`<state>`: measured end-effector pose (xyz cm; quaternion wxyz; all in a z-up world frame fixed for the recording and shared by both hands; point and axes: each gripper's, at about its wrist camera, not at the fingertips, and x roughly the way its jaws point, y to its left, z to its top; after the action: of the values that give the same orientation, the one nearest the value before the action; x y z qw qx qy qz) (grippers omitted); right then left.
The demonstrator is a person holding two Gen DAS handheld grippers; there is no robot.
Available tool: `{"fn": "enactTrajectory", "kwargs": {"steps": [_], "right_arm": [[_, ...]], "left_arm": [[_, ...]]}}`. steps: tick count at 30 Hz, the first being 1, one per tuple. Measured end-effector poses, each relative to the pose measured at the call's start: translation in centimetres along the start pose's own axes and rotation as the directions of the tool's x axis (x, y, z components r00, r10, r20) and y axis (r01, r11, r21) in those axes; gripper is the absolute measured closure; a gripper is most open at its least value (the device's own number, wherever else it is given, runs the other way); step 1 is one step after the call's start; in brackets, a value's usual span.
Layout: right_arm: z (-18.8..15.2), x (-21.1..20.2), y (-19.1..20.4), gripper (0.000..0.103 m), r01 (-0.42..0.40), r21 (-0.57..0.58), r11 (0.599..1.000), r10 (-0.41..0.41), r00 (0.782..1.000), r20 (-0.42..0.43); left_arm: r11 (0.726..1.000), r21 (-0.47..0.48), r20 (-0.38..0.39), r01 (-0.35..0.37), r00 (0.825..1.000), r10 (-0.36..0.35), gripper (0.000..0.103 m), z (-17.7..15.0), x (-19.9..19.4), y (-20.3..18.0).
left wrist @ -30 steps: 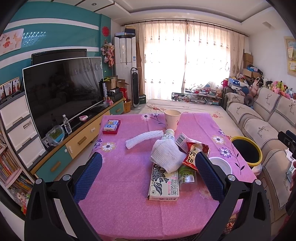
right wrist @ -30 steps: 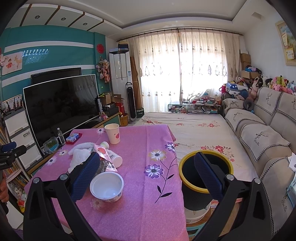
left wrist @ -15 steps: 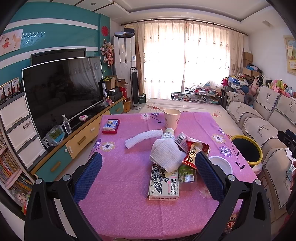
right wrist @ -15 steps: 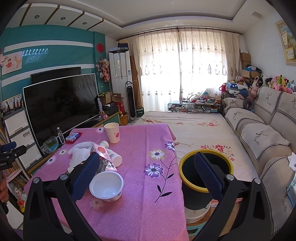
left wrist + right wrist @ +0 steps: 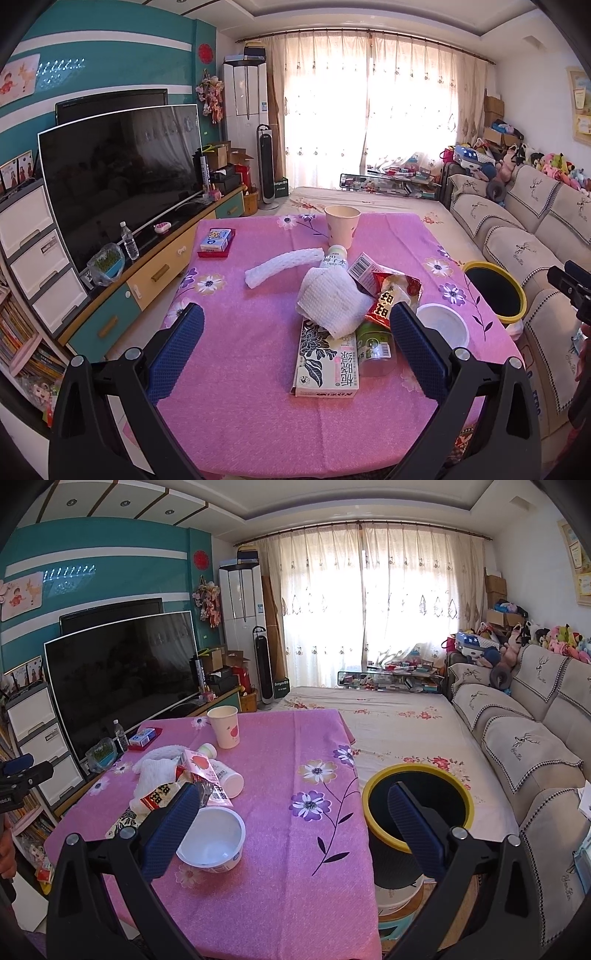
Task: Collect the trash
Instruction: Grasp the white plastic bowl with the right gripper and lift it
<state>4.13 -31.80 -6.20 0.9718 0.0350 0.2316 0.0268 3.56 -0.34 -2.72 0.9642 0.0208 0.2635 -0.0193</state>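
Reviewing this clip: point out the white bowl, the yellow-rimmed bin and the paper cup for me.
white bowl (image 5: 212, 840): right wrist view, on its inner floor.
yellow-rimmed bin (image 5: 373, 786): right wrist view, on the left side of its yellow rim.
paper cup (image 5: 341, 232): left wrist view, on its front wall.

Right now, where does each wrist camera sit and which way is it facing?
Left wrist: rides the open left gripper at the near edge of the pink table, facing the trash pile around the tissue box; the right gripper's tip shows far right.
Right wrist: rides the open right gripper at the table's right corner, facing the white bowl and yellow-rimmed bin; the left gripper shows far left.
Shared: bowl, bin, paper cup, TV, window.
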Motion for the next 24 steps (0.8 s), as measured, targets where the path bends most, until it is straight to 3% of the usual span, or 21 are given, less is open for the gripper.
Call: {"fn": "enactTrajectory", "kwargs": {"steps": [3,7,15,20,23,24], "right_arm": [[-0.1,2.8,0.3,0.006,-0.073,0.005,0.997,0.073,0.991,-0.111],[-0.8,7.7,1.1,0.008,-0.167,0.013,0.986,0.164,0.948,-0.273],[-2.2,15.1,3.6,0.044,-0.179,-0.036,0.983,0.141,0.871,-0.471],[-3.3,17.9,4.9,0.065,-0.187,-0.05,0.981,0.131,0.831,-0.541],[-3.8,18.8,5.1,0.088,-0.192,-0.039,0.981,0.138,0.818,-0.558],[-3.8,18.9,5.0,0.092,-0.199,-0.024,0.98,0.152,0.814,-0.56]], "left_arm": [[1.0,0.003,-0.012,0.002,1.0,-0.002,0.004,-0.1,0.8,0.0],[1.0,-0.013,-0.043,0.014,0.999,-0.014,0.004,-0.2,2.6,0.3],[0.999,-0.026,-0.086,0.03,0.996,-0.032,0.004,-0.2,6.1,0.7],[0.999,-0.03,-0.097,0.041,0.994,-0.044,0.004,0.1,7.5,0.9],[0.998,-0.026,-0.104,0.05,0.993,-0.053,0.004,0.1,8.1,0.6],[0.998,-0.023,-0.106,0.051,0.993,-0.054,0.004,0.2,8.3,0.5]]}}
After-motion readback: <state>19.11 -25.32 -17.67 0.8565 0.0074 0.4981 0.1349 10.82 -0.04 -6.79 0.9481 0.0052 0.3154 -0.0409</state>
